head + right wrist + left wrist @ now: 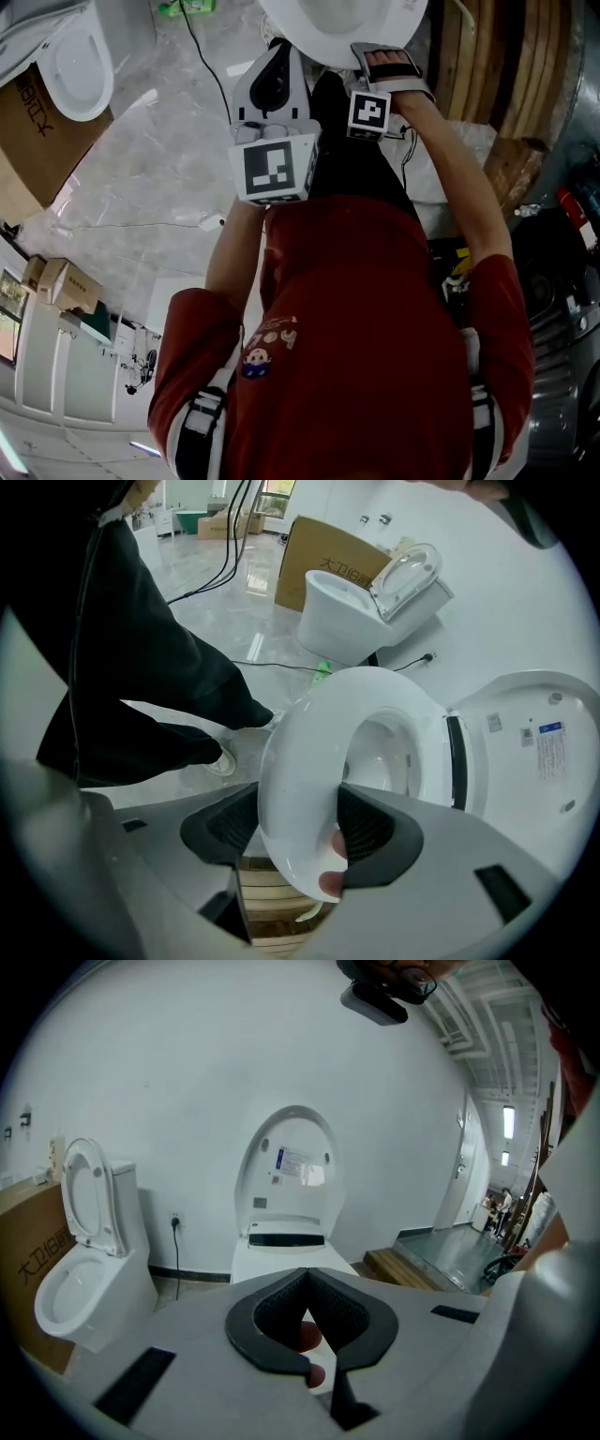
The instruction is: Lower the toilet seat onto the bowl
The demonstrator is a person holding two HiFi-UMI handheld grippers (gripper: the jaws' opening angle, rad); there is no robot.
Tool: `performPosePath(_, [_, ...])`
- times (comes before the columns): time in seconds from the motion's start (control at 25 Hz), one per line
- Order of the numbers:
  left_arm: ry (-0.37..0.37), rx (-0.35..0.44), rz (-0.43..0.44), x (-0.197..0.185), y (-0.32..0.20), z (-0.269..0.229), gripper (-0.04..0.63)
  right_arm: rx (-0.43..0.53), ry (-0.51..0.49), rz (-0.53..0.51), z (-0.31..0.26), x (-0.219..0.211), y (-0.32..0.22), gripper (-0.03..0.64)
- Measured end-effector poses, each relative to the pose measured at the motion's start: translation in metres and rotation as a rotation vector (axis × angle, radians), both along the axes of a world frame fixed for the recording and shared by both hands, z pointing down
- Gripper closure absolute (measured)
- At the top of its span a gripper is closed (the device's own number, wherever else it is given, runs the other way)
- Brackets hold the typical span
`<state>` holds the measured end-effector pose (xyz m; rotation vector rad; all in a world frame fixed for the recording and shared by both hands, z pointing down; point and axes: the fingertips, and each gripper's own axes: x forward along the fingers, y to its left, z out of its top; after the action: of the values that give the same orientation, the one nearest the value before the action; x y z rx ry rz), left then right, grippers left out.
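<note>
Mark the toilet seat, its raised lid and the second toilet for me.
toilet seat (300, 780): right gripper view, on the white ring left of its opening.
raised lid (525, 789): right gripper view, inner face.
second toilet (345, 630): right gripper view, bowl's outer wall.

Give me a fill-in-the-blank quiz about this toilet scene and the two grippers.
The white oval toilet seat sits ___ the right gripper's jaws.
The left gripper's jaws are ___, with nothing between them.
Behind the seat, the white toilet lid stands ___.
Missing words: between; shut; upright.
</note>
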<state>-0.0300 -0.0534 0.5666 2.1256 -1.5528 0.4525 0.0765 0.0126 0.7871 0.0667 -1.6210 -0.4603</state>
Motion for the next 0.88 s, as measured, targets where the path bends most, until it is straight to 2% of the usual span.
performPosePath(0.28, [-0.018,-0.053,0.025,0.001,0.001,0.036,0.586,-0.048,0.016,0.006,0.035,-0.003,0.004,0.376])
performPosePath(0.4, [0.009,-0.074,0.012,0.005,0.002,0.047,0.586,-0.085,-0.006,0.016,0.049,-0.005,0.007,0.377])
performPosePath(0.56, [-0.005,-0.090,0.039,0.008,0.000,0.060,0.586,-0.135,0.054,0.027,0.070,-0.003,0.003,0.377])
performPosePath(0.76, [0.008,-0.102,0.032,0.012,-0.004,0.065,0.586,-0.085,-0.004,0.045,0.082,-0.012,-0.008,0.377])
performPosePath(0.88, [0.004,-0.116,0.043,0.016,-0.003,0.067,0.586,-0.126,0.051,0.038,0.091,-0.003,-0.001,0.377])
